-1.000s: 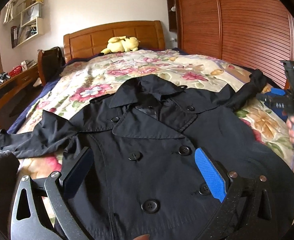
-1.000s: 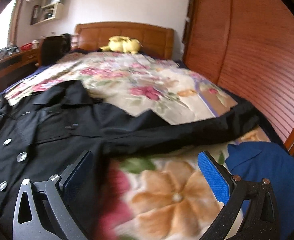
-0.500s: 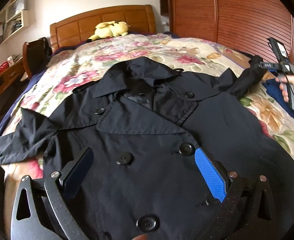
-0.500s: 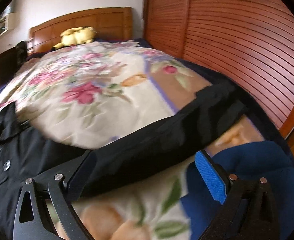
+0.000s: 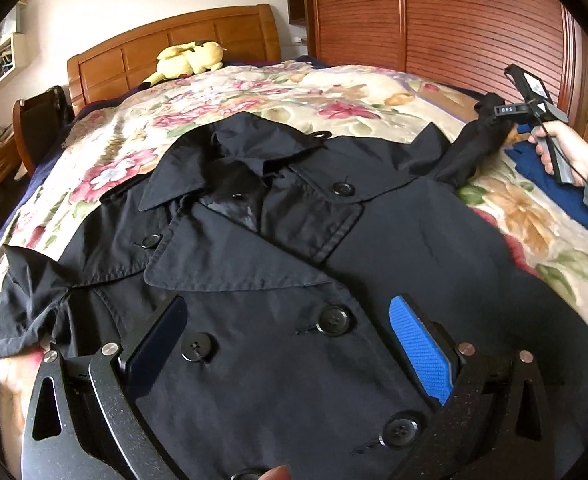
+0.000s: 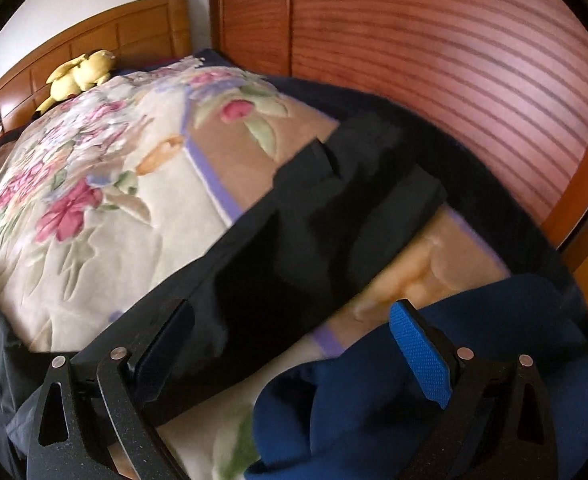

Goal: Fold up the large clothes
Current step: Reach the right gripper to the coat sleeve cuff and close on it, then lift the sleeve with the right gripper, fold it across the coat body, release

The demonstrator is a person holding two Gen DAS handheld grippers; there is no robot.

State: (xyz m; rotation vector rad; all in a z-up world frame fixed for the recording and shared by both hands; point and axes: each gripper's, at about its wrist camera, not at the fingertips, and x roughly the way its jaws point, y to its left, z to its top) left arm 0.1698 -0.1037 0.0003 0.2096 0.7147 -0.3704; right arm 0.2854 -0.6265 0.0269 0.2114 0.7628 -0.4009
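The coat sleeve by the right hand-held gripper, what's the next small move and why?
Probably lower the right hand-held gripper onto the sleeve and close: the sleeve lies stretched across the bedspread, its jaws are open with nothing pinched.

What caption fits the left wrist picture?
Open left tool over a black coat spread buttoned on a floral bed.

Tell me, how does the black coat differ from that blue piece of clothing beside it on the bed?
The black coat lies spread flat, front up, sleeves out; the blue garment sits bunched in a heap. The coat shows buttons, collar and lapels; the blue garment shows no such details. The coat covers far more of the floral bedspread than the blue garment. Both rest on that bedspread.
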